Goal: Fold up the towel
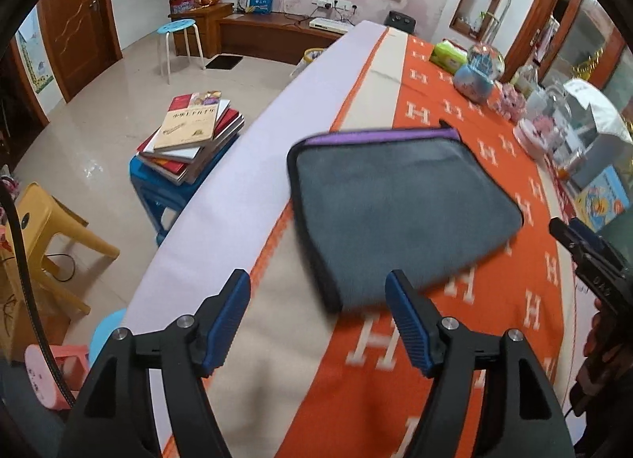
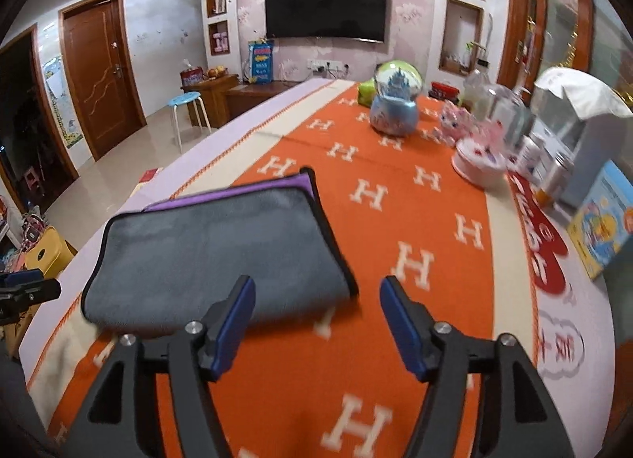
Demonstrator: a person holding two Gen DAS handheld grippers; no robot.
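The left gripper (image 1: 318, 323) hangs above the table with its blue-padded fingers spread wide and nothing between them. Just ahead of it and a little to its right lies the grey towel (image 1: 399, 209), folded flat on the orange cloth (image 1: 494, 323), a purple strip showing along its far edge. The right gripper (image 2: 316, 325) is likewise wide apart and holds nothing; the towel (image 2: 213, 252) sits ahead of it on its left side, apart from its fingers. Farther off beyond that gripper stands a snow globe (image 2: 395, 102).
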